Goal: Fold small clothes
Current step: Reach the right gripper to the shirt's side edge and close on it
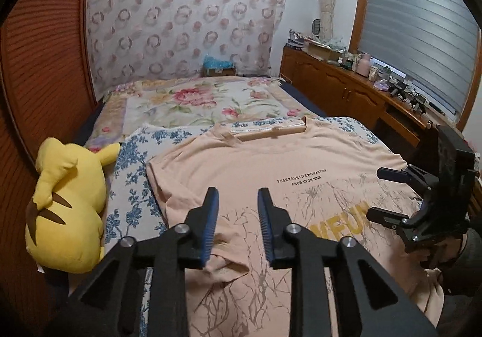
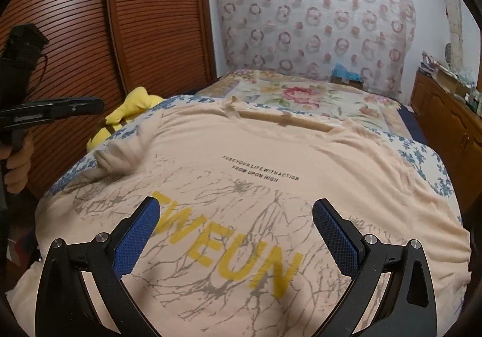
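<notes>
The left gripper (image 1: 238, 210) hangs parted and empty above the peach T-shirt (image 1: 271, 162), right gripper (image 2: 236, 234) spread wide over its print; the shirt lies flat beside the yellow plush (image 1: 66, 210), ready for folding

1. Our left gripper (image 1: 238, 207) points downward, jaws parted a little, nothing between the blue pads (image 1: 211, 225).
2. Our right gripper (image 2: 236, 222) tilts downward, jaws spread wide, empty.
3. Our left hand (image 2: 16, 162) clasps its handle.

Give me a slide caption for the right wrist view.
Open right gripper above a peach T-shirt spread on the bed.
</notes>
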`<state>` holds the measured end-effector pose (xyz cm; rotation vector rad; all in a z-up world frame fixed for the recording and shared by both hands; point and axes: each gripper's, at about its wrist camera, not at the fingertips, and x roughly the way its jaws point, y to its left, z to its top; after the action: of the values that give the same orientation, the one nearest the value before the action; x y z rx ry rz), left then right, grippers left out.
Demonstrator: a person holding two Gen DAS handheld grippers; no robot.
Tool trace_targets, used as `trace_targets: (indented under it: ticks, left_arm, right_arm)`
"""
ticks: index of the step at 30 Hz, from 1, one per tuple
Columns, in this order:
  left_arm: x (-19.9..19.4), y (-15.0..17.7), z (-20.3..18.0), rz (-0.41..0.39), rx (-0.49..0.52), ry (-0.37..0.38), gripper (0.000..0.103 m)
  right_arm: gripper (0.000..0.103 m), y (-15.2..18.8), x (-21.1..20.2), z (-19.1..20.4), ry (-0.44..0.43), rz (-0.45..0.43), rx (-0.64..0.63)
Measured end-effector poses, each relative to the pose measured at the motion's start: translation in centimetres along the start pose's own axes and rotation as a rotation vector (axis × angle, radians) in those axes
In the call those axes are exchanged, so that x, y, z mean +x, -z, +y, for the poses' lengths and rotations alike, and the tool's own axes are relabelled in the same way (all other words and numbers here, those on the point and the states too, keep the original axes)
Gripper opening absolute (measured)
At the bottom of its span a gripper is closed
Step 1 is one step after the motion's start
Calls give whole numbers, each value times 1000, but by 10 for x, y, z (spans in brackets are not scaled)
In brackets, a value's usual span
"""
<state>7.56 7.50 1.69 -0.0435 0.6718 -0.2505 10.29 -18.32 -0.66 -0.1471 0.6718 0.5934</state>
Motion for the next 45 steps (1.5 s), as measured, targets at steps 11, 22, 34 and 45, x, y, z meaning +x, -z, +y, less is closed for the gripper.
trace_targets:
  ticks: [11,22,34,45]
  left_arm:
    - [-30,23,32,-69,-35,-89,56]
    - [-43,76,78,-64,-121,-182,56]
    - [-42,103,94,-52,-168,-177,56]
    - [-36,107,85,-44,-168,-147,56]
  right_arm:
    - [87,-25,17,29,-122,14,-101]
    - [39,-63,82,103,-339,113,-220]
    - [39,-65,150,177,-325,258,-388]
    - [2,-86,130,128,-319,162,-251]
